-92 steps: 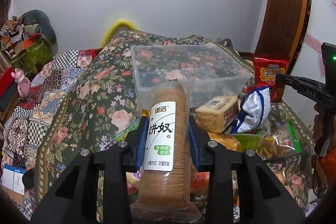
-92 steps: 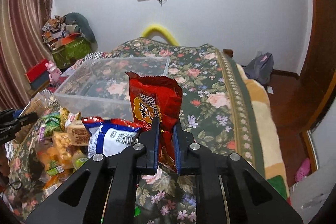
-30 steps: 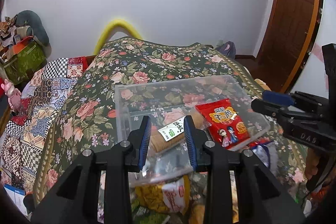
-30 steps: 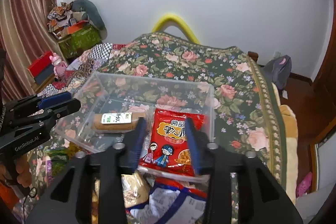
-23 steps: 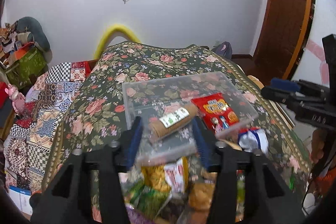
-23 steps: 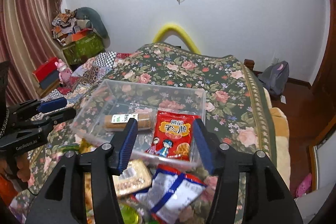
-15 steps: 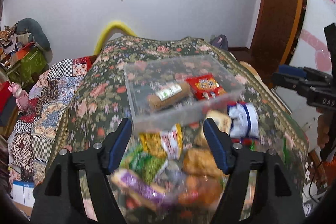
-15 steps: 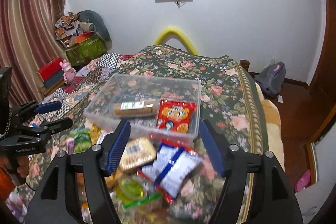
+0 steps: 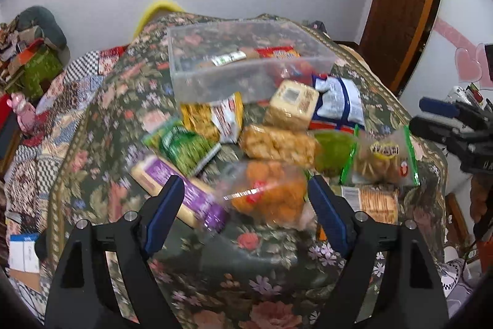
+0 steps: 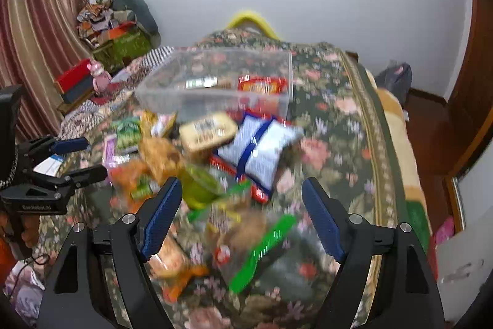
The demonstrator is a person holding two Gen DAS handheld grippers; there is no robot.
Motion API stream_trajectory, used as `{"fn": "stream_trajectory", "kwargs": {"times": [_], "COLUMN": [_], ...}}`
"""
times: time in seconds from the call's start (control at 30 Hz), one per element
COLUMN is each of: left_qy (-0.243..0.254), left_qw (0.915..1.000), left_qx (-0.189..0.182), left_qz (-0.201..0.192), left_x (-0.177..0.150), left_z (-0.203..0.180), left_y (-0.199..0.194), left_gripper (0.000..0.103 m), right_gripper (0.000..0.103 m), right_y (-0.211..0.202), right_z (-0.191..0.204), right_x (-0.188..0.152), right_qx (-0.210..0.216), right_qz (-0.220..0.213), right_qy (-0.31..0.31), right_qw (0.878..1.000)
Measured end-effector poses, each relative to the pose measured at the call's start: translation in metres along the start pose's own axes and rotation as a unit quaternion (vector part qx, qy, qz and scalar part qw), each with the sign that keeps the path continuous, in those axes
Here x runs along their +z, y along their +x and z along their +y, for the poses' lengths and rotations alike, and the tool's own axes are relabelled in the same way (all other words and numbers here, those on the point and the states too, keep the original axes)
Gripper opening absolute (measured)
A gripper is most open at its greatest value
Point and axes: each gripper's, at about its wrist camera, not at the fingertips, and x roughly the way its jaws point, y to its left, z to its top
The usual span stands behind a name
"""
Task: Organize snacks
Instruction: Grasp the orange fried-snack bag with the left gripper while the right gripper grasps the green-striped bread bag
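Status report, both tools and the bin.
Left tool open, empty. Right tool open, empty. Clear bin holds two snacks. Loose snack pile in front.

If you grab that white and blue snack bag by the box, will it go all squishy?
Probably yes. The white and blue bag looks puffed and crinkly, so it likely dents and crackles when squeezed. It seems light for its size, mostly air. Its shiny wrapper might slide between the pads of the open right hand-held gripper, so pinching a flat edge may hold better.
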Motion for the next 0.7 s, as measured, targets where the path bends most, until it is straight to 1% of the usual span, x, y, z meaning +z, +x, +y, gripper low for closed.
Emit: {"fn": "stream_trajectory", "kwargs": {"times": [0.07, 0.23, 0.27, 0.37, 0.43, 0.7], "left_qy": [-0.004, -0.01, -0.009, -0.006, -0.008, -0.009], "left_qw": [1.0, 0.9998, 0.9998, 0.9998, 0.9997, 0.9995], "left_qx": [0.002, -0.011, -0.007, 0.001, 0.002, -0.001], "left_qz": [0.003, 0.016, 0.017, 0.018, 0.024, 0.032], "left_x": [-0.004, -0.006, -0.006, -0.005, -0.004, -0.005], "left_z": [-0.003, -0.012, -0.014, -0.016, -0.015, -0.014], "left_y": [0.005, 0.021, 0.025, 0.033, 0.041, 0.061], "left_gripper": [0.083, 0.085, 0.088, 0.089, 0.089, 0.1], "right_gripper": [0.078, 0.078, 0.078, 0.078, 0.078, 0.078], "right_y": [0.004, 0.023, 0.027, 0.037, 0.042, 0.052], "right_z": [-0.001, -0.008, -0.01, -0.011, -0.009, -0.002], "right_x": [-0.008, -0.021, -0.023, -0.027, -0.029, -0.033], "right_qx": [0.0, 0.009, 0.012, 0.019, 0.024, 0.039], "right_qz": [0.011, 0.043, 0.05, 0.065, 0.071, 0.079], "right_qy": [0.005, 0.027, 0.031, 0.037, 0.037, 0.039], "right_qw": [1.0, 0.999, 0.998, 0.997, 0.996, 0.995]}}
